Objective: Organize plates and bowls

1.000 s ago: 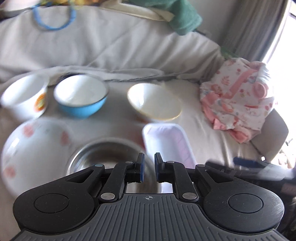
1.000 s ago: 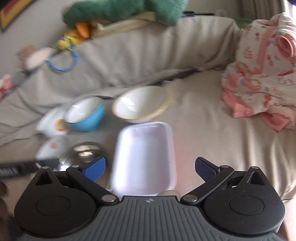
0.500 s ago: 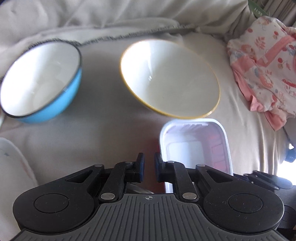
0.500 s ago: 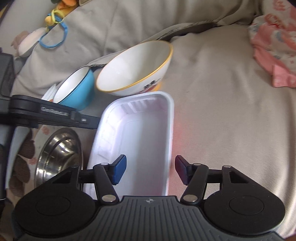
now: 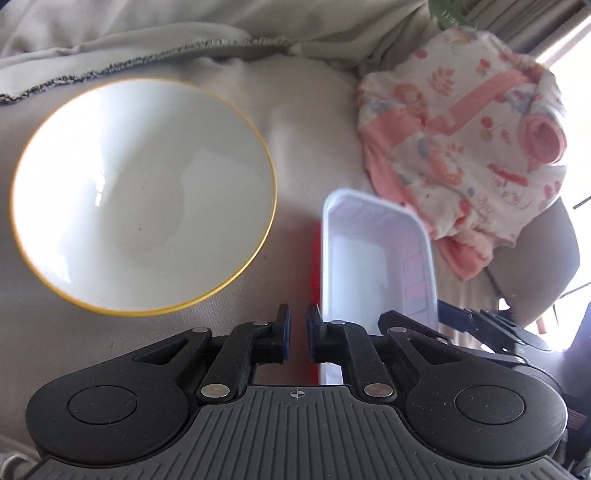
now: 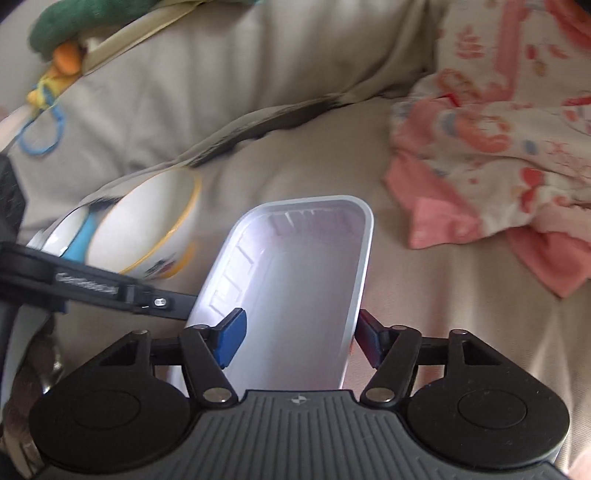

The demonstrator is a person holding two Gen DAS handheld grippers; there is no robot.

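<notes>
A white bowl with a yellow rim (image 5: pixel 144 192) (image 6: pixel 147 229) lies on the beige sofa cover. A white rectangular plastic tray (image 5: pixel 373 258) (image 6: pixel 295 288) sits just right of it. Behind the bowl a blue bowl (image 6: pixel 79 236) peeks out. My left gripper (image 5: pixel 298 332) is shut and empty, low over the cover between the bowl and the tray's left wall. My right gripper (image 6: pixel 299 339) straddles the tray's right wall near its near end. One fingertip (image 6: pixel 231 339) is inside the tray and the other is outside. Its jaws are opening and the pads do not press the wall.
A heap of pink patterned clothes (image 5: pixel 461 140) (image 6: pixel 498 129) lies right of the tray. Along the sofa back sit a green plush toy (image 6: pixel 92 18) and a blue ring (image 6: pixel 40 136). The left gripper's body (image 6: pixel 92 288) crosses the right wrist view's left side.
Both grippers came forward and down to the tray and the yellow-rimmed bowl. The right jaws narrowed, then widened a little around the tray's right wall. The blue bowl left the left wrist view.
</notes>
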